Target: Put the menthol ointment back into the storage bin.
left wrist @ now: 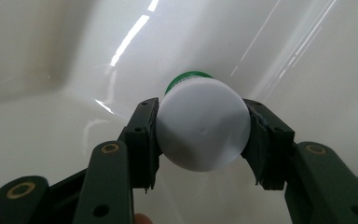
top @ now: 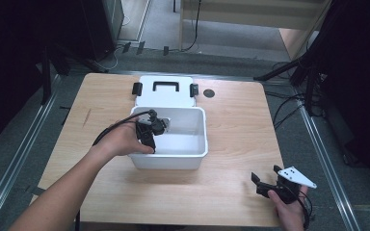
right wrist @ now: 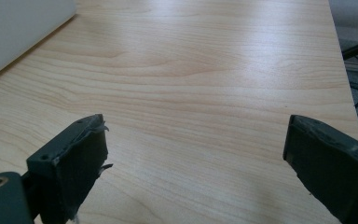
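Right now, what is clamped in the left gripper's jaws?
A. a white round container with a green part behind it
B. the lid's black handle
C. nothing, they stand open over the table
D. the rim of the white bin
A: in the left gripper view, the left gripper has its pads pressed on both sides of the white round container, inside the white bin.

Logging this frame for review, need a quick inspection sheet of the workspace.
Surface: wooden table, bare around the bin.
Job's things: white bin, open; its lid lies behind it; white bottle with green cap held inside the bin.
Clutter: dark round spot near the lid.
Tongs: left tongs shut on the bottle; right tongs open above bare wood.
Cables: one trails from the left tongs; more on the floor.
Surroundings: grey floor, dark stands.
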Available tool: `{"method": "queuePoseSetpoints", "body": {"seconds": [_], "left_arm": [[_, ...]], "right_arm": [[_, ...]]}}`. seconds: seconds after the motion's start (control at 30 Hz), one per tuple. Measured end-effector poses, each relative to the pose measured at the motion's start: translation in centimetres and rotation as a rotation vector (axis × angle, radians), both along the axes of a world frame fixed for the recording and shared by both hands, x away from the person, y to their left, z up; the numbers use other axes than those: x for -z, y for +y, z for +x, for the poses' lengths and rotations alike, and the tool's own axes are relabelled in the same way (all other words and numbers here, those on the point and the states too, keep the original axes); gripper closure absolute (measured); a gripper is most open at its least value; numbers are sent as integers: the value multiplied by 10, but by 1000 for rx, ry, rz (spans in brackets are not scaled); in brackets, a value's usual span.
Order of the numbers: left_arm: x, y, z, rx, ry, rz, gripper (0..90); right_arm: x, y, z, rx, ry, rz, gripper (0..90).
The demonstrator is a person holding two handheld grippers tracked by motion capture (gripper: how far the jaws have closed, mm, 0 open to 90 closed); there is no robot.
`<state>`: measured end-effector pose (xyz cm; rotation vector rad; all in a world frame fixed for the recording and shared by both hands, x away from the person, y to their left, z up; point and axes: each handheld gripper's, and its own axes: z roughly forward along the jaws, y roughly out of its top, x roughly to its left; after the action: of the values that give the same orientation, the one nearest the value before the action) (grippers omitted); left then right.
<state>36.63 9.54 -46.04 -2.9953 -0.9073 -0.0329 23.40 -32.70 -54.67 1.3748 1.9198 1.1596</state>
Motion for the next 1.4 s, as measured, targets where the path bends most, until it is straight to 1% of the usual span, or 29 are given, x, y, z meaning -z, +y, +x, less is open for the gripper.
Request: {"method": "queuePoseSetpoints", "body": {"seconds": [0.03,0.07,0.1,0.13,0.2,0.27,0.33,0.43,0.47,0.5,0.57,0.63,0.73,0.77,0.83,0.87,1.0,1.07,1.1,1.17,1.2,1.27,1.3,1.33,1.37,1.4], "left_arm": [[1,0,1,-8,13,-4,515],[2,0,2,-27,26,-14,515],[2,0,2,-27,26,-14,515],[4,0,4,-44,62,-18,516],[7,-1,5,-53,87,-6,515],[7,-2,6,-66,86,0,515],[7,-2,6,-69,92,11,515],[7,-2,6,-68,82,18,512],[8,-3,5,-63,59,42,511],[8,-4,5,-65,58,49,509],[8,-4,4,-60,50,52,502],[7,-4,5,-59,44,47,469],[6,-5,3,-44,15,69,445],[5,-6,3,-53,7,65,428],[2,-5,3,-40,5,68,411],[1,-6,3,-45,-7,61,397],[-8,-3,3,-38,-17,44,376],[-14,-2,2,-55,-24,25,383],[-17,-1,2,-50,-23,25,386],[-24,0,1,-58,-27,7,394],[-27,1,1,-51,-28,8,398],[-34,3,-1,-62,-30,-8,406],[-37,3,-2,-65,-32,-11,409],[-41,5,-2,-54,-29,-7,412],[-44,5,-3,-68,-37,-23,416],[-48,7,-3,-59,-36,-21,418]], "right_arm": [[0,0,0,0,0,0,66],[0,0,0,-1,0,0,66],[0,0,0,-1,0,0,66],[0,0,0,-1,0,1,66],[0,0,0,-1,0,-1,66],[0,0,0,0,2,-1,66],[0,0,0,0,2,-1,66],[0,0,0,1,2,-1,66],[0,0,0,1,2,-2,66],[0,0,0,-1,1,-3,66],[0,0,0,-2,0,-4,66],[0,0,0,-2,-1,-4,66],[0,0,0,-2,0,-3,66],[0,0,0,-2,0,-3,66],[0,0,0,-3,-1,-3,66],[0,0,0,-3,-1,-3,66],[0,0,0,-2,3,-2,66],[0,1,0,-3,4,-3,66],[0,0,0,-4,4,-6,66],[0,1,0,-4,4,-6,66],[0,1,0,-5,4,-7,66],[0,1,0,-5,4,-8,66],[0,1,0,-6,3,-8,66],[0,1,0,-6,3,-10,66],[0,1,0,-6,4,-11,66],[0,1,0,-6,4,-11,66]]}}
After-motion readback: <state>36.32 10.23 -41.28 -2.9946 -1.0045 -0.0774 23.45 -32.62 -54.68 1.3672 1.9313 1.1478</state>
